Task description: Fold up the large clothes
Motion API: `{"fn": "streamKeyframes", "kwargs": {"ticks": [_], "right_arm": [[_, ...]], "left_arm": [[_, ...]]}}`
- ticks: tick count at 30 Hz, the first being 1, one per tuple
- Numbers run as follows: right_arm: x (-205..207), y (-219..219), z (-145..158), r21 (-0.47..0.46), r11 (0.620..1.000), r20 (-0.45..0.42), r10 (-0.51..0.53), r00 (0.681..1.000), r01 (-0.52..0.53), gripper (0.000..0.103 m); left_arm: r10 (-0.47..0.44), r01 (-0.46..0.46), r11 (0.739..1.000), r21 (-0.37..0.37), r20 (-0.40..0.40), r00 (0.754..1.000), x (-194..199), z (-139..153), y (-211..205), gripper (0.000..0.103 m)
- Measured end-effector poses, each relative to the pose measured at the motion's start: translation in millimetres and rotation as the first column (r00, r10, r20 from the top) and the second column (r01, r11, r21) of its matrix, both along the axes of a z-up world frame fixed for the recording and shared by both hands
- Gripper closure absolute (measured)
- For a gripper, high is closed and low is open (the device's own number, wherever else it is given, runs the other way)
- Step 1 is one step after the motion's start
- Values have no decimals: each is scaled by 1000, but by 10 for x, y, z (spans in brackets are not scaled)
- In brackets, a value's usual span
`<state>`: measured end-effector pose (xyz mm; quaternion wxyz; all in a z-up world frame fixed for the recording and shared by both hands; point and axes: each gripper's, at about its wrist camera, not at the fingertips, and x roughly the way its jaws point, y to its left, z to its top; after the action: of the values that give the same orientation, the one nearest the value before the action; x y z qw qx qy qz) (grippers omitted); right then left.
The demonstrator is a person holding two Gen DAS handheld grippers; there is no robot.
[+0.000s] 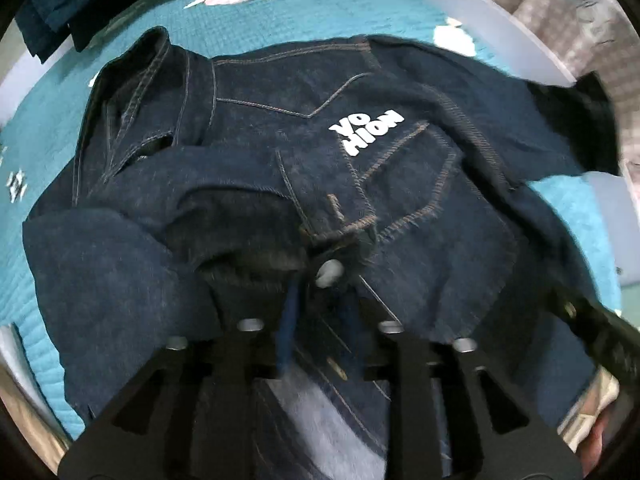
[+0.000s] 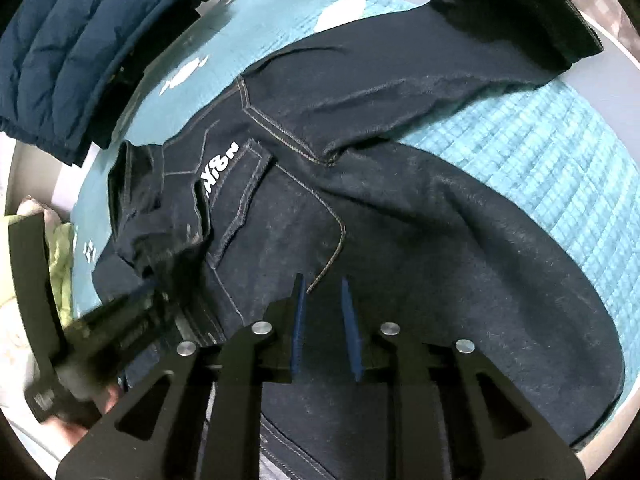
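Underneath, teal quilted bedspread (image 2: pixel 540 152), denim jacket (image 2: pixel 400 220) spread out, navy puffer coat (image 2: pixel 72 52) beside

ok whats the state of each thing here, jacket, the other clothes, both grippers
denim jacket: lying on the teal quilt, partly folded, one sleeve stretched out to the side
collar: folded open, lying flat
padded navy jacket: folded, set aside at the edge of the quilt
left gripper: over the jacket, jaws apart, blurred
right gripper: open, empty, above the jacket
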<state>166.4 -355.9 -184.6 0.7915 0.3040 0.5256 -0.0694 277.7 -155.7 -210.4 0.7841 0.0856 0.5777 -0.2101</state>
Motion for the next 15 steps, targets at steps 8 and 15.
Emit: {"fn": "streamKeyframes", "kwargs": {"ticks": [8,15], "right_arm": [[370,333,176,42,994,89,93,992,-97,38],[820,998,-148,-17,970,-14,244,970,-244,39]], "left_arm": [[136,-104,975,-196,158,978,-253,734,1069,29],[476,-479,877,-43,-65,877,-70,-31,2224,71]]}}
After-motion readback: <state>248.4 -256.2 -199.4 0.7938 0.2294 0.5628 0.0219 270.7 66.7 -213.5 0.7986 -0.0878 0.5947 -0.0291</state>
